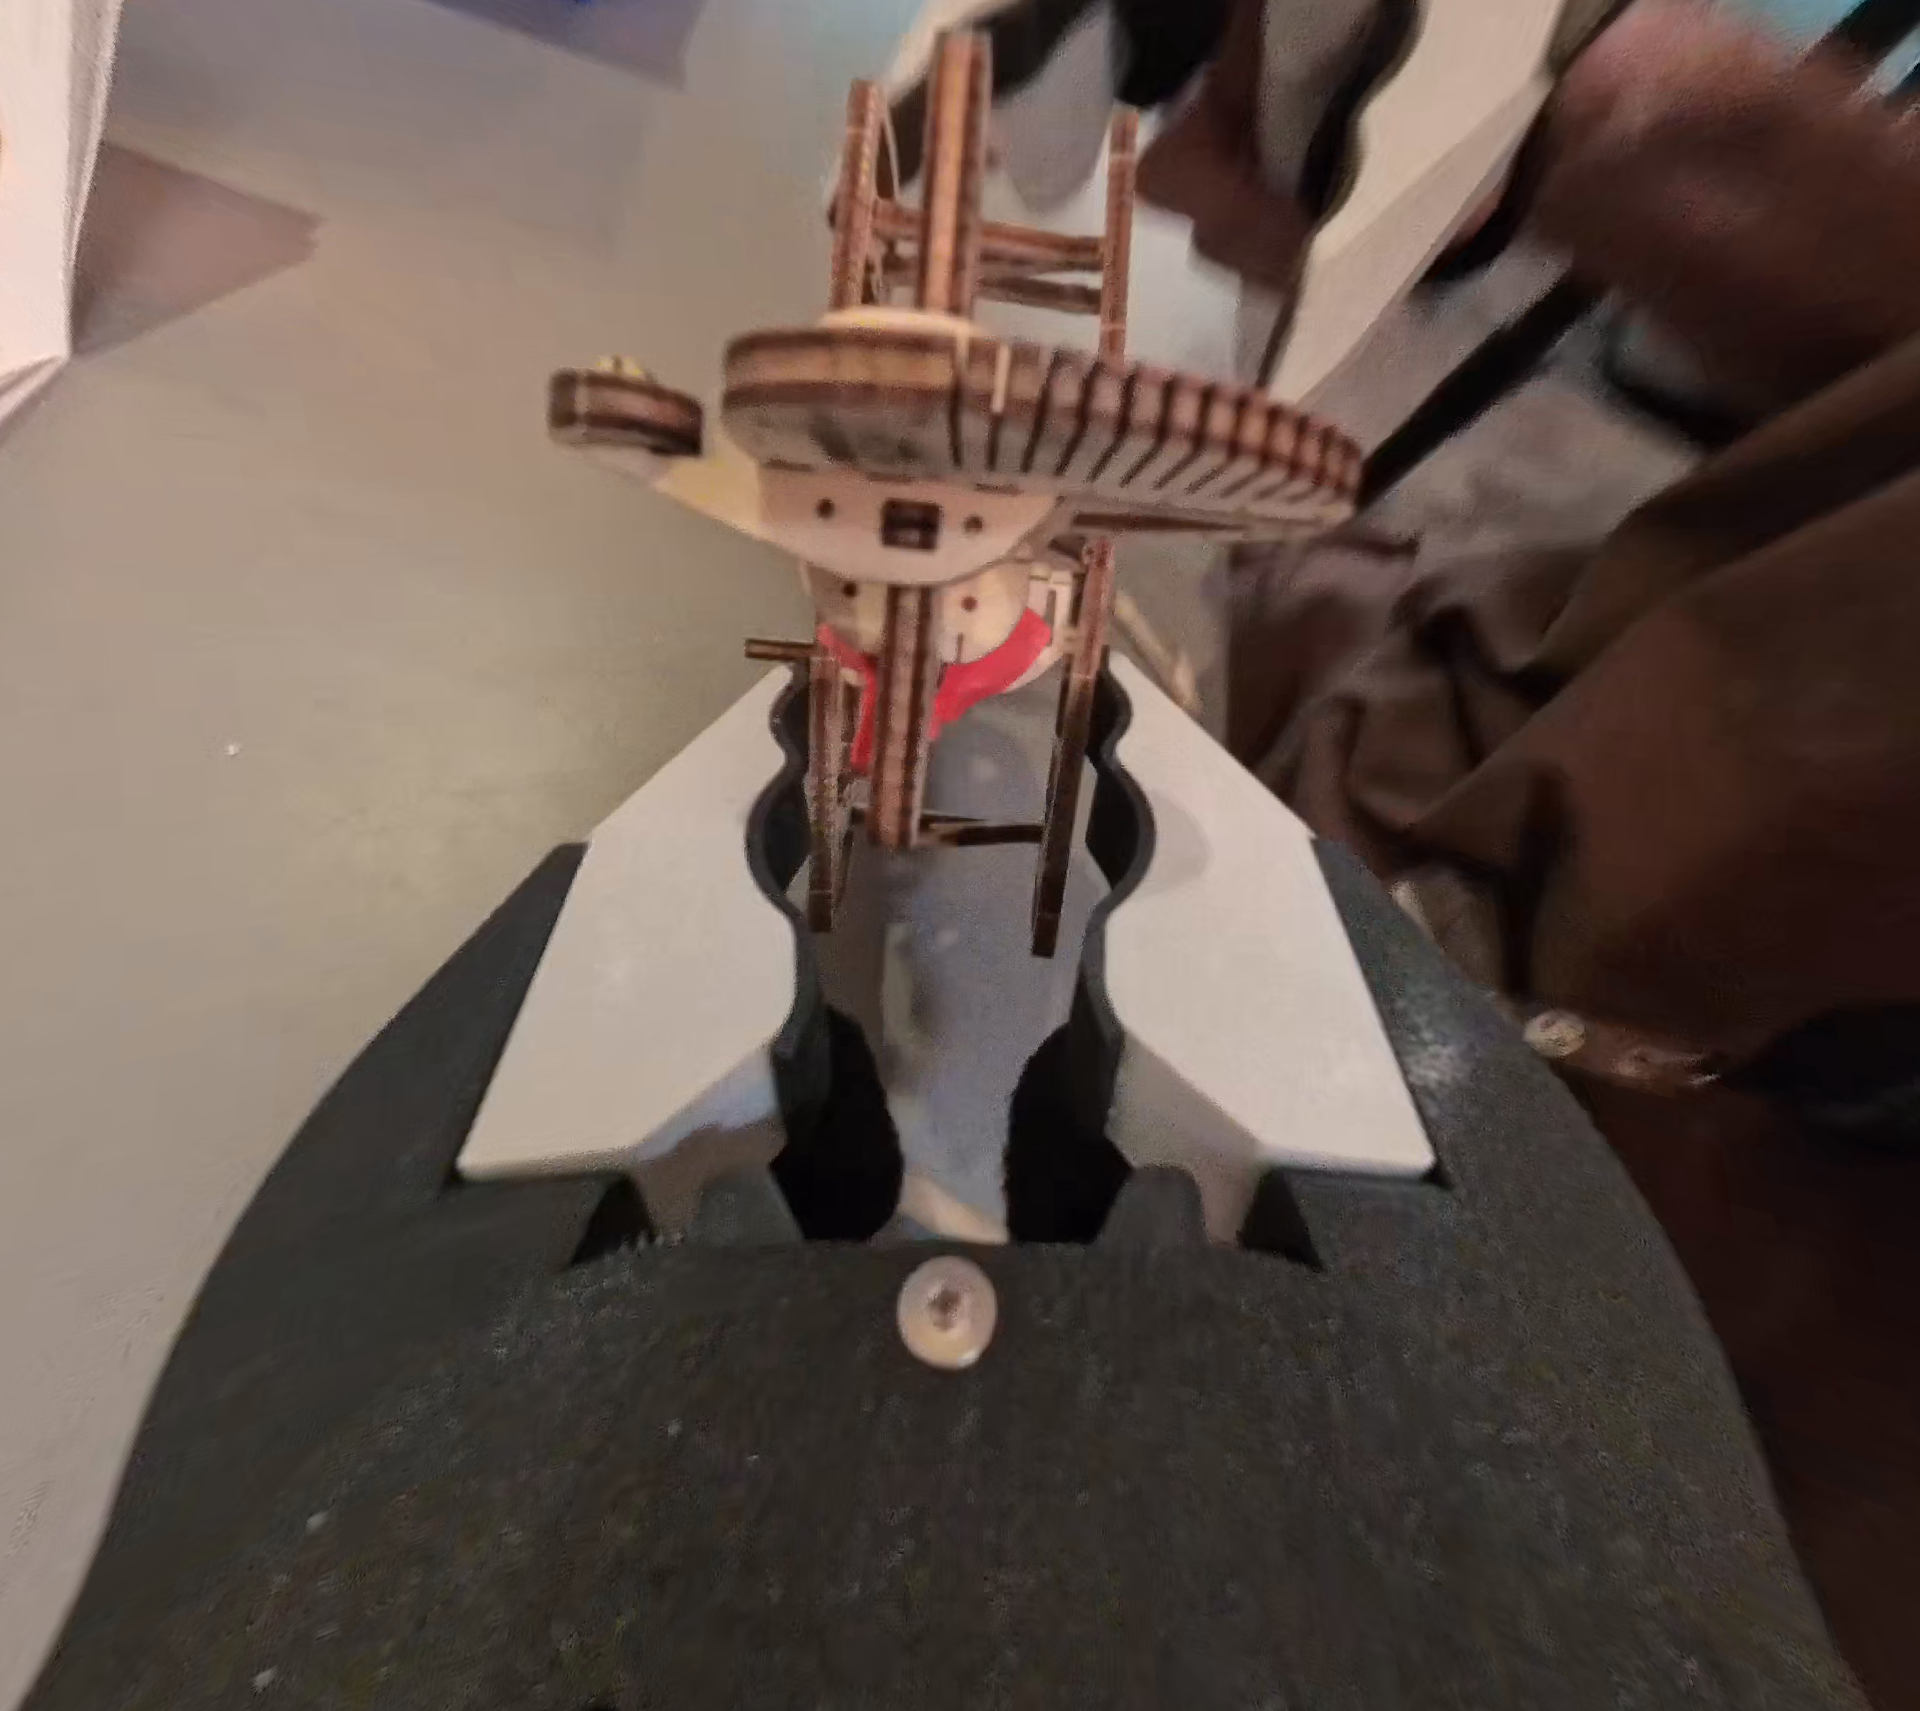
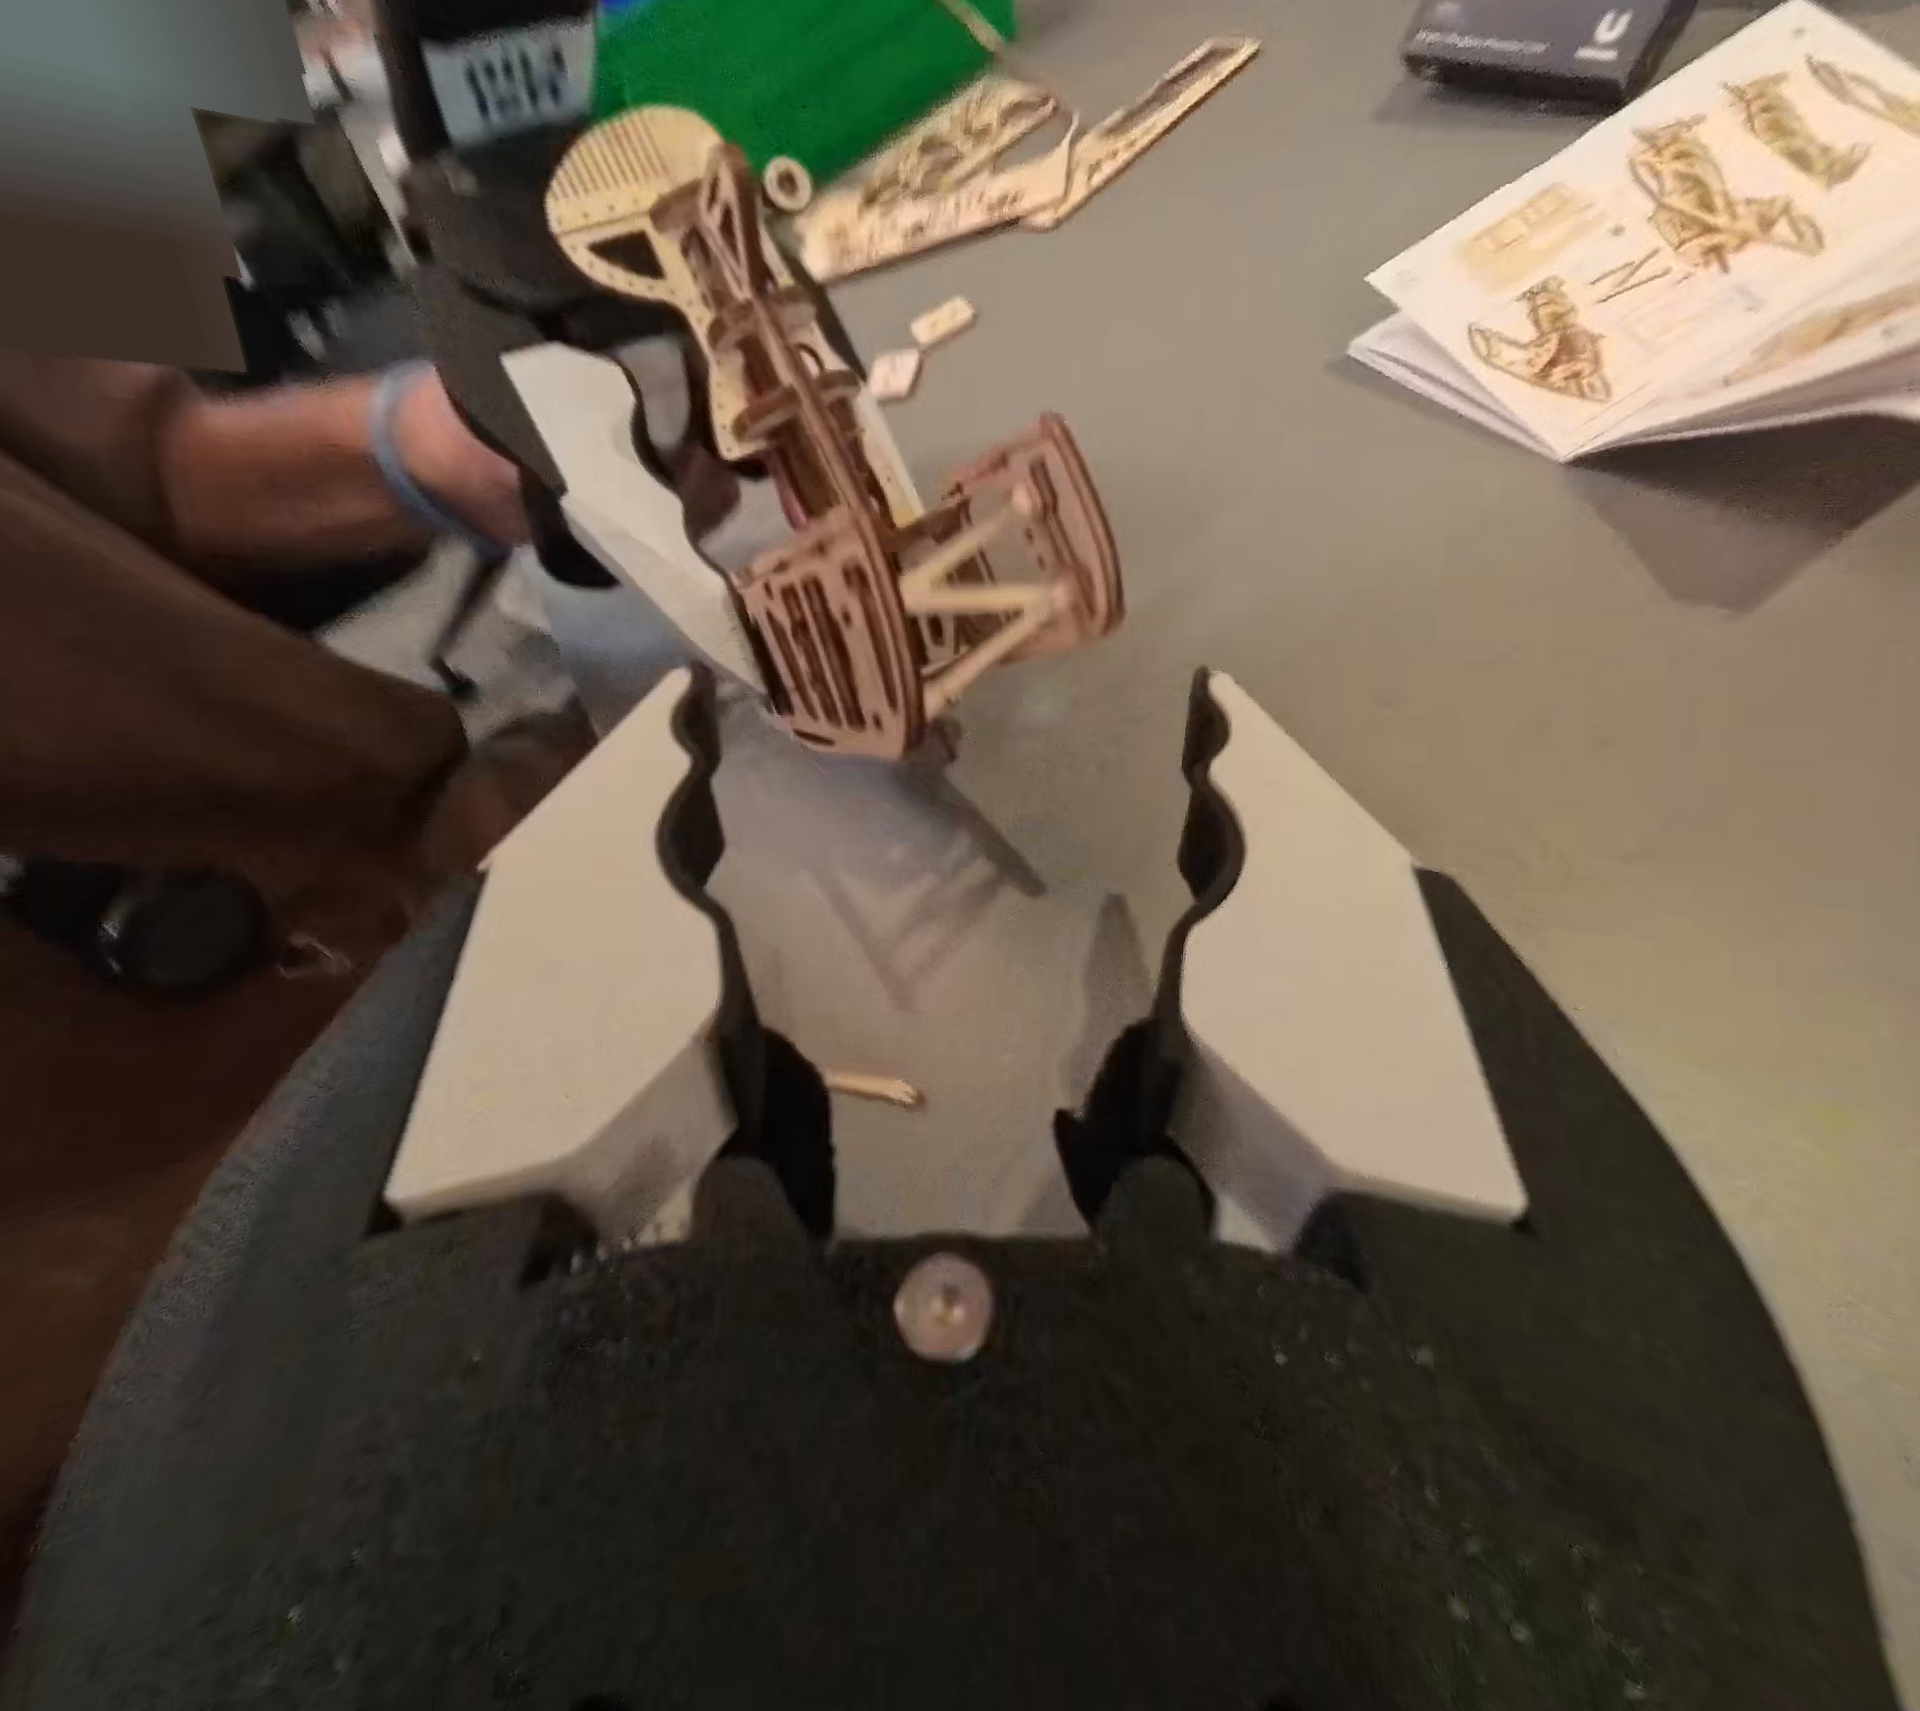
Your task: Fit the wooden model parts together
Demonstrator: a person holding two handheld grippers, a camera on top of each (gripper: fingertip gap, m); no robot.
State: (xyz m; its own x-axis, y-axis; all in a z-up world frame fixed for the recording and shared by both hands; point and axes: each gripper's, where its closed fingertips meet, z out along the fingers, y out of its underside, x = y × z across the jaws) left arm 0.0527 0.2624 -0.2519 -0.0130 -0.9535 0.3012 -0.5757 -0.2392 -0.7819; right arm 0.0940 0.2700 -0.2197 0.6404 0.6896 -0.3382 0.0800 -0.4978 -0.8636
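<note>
Your left gripper [image 1: 951, 788] is squeezed onto the wooden model [image 1: 966, 456], holding its thin frame between both fingers. The model is up in the air over the grey worktop [image 2: 1351, 726], not resting on it. You hold it by the narrow end so the round toothed part and the wide cage end stick out free, where new pieces can go on.

Your right gripper [image 2: 951, 788] has its fingers wide apart with nothing between them. It sits just below the model's cage end, ready to help.

More wooden part sheets [image 2: 1029, 144] lie farther back on the worktop. A small wooden stick [image 2: 873, 1088] lies close under your right gripper. The open instruction booklet [image 2: 1662, 238] is off to the side.
</note>
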